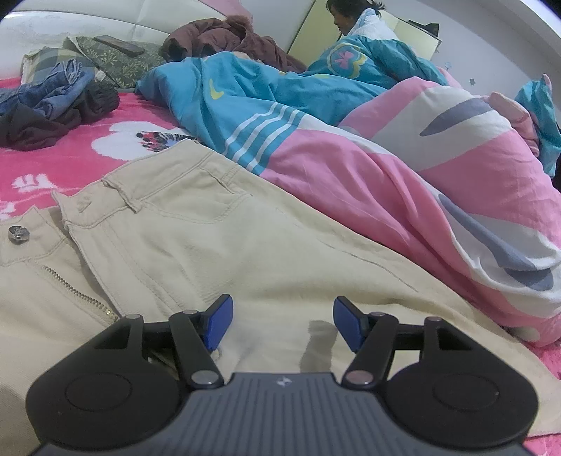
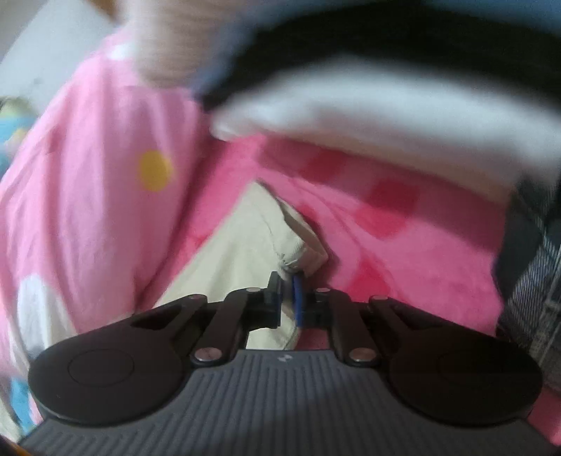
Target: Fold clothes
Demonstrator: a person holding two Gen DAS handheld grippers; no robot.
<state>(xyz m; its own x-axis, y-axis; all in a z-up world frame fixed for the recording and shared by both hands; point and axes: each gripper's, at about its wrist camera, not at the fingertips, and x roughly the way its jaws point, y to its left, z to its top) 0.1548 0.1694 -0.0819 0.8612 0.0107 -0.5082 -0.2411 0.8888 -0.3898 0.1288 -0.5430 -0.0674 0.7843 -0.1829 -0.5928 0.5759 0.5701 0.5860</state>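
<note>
Beige trousers point(image 1: 210, 238) lie spread across the pink bed point(image 1: 52, 158), waistband and open zip at the left. The left tool point(image 1: 282, 324) hovers low over the fabric, its blue pads apart with nothing between them. The right tool point(image 2: 289, 293) is clamped together on a trouser hem, in a blurred view. A pink and blue quilt point(image 1: 403, 168) is bunched against the trousers' far edge. Beyond lie a heap of jeans point(image 1: 52, 91), a brown garment point(image 1: 224, 38), a pillow point(image 1: 115, 59) with a phone point(image 1: 119, 45) on it, and a person point(image 1: 354, 17).
</note>
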